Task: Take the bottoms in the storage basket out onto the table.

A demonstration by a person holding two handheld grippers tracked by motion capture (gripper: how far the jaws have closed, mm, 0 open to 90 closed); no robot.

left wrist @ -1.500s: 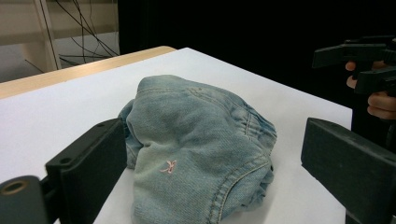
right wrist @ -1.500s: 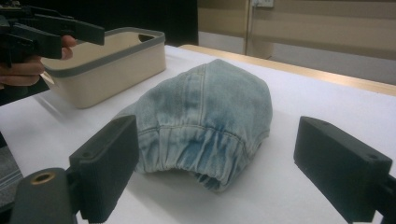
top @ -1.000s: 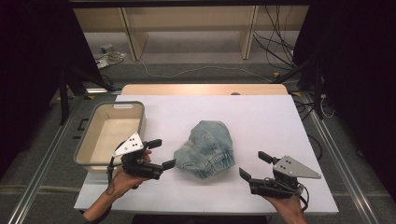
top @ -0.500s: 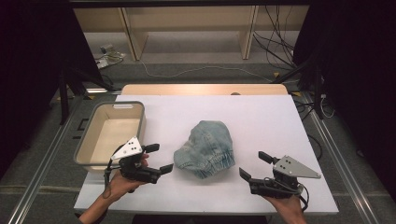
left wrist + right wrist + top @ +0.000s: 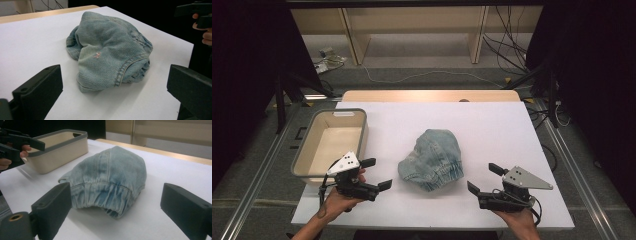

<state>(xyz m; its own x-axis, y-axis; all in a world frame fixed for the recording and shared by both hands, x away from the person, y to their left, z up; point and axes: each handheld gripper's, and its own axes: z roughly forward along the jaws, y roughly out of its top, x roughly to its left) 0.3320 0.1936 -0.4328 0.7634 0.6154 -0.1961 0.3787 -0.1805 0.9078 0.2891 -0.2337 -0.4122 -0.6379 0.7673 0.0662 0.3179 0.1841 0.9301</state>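
A crumpled light-blue denim garment [image 5: 432,160] lies in a heap on the middle of the white table [image 5: 492,125]. My left gripper [image 5: 377,173] hovers just to its left, open; its jaws have just been opening, with nothing between them. My right gripper [image 5: 484,178] is held to the garment's right near the front edge, open and empty. In the left gripper view the denim [image 5: 110,55] sits ahead of the spread jaws without touching them. From the right gripper view the garment [image 5: 110,177] likewise lies ahead of the wide jaws.
A cream bin [image 5: 343,113] with a grey rim stands at the table's left side, just behind my left gripper, with nothing visible inside. A wooden strip [image 5: 427,95] borders the far edge. Cables lie on the floor beyond.
My left gripper has drawn back a little to the left and toward the front edge, away from the denim. The right gripper and the garment have stayed put.
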